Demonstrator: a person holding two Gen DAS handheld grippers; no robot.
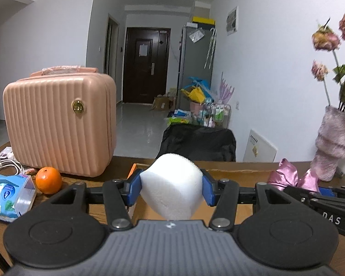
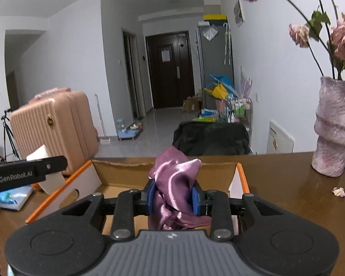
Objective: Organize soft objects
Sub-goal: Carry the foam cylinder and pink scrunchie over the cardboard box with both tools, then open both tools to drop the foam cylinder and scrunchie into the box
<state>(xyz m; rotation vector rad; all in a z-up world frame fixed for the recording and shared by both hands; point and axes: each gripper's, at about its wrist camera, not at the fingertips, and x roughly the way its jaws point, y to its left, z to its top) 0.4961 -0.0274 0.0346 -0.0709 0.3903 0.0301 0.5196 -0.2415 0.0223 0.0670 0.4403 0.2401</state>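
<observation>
Your left tool (image 1: 171, 187) is clamped on a white foam block (image 1: 172, 184); its 2 blue pads (image 1: 133, 189) press into the block's sides and the foam bulges above and below them. The block hangs above the open cardboard box (image 2: 117, 174), near the box's left wall. In the right wrist view you can see that same block poking out beyond the left tool's black finger, just left of the box.

Your right tool (image 2: 173, 199) is nearly closed, pinching a bunched pink satin cloth (image 2: 172, 184) between its blue pads (image 2: 195, 201). The cloth spills over the top and drapes below the jaws, and it sits above the box's interior, toward the near side.

The box rests on the brown bench (image 2: 287, 188), its orange-edged flaps folded outward. Left of the box stand a pink ribbed suitcase (image 1: 59, 124), an orange (image 1: 48, 180) and a blue tissue pack (image 1: 8, 197). Right of the box you have a fuzzy purple vase (image 2: 333, 128) with dried roses (image 2: 343, 40), and a fallen petal (image 2: 339, 191) lies on the bench near the vase's foot. Beyond the box, past the bench's far edge, sits a black bag (image 2: 211, 138).
</observation>
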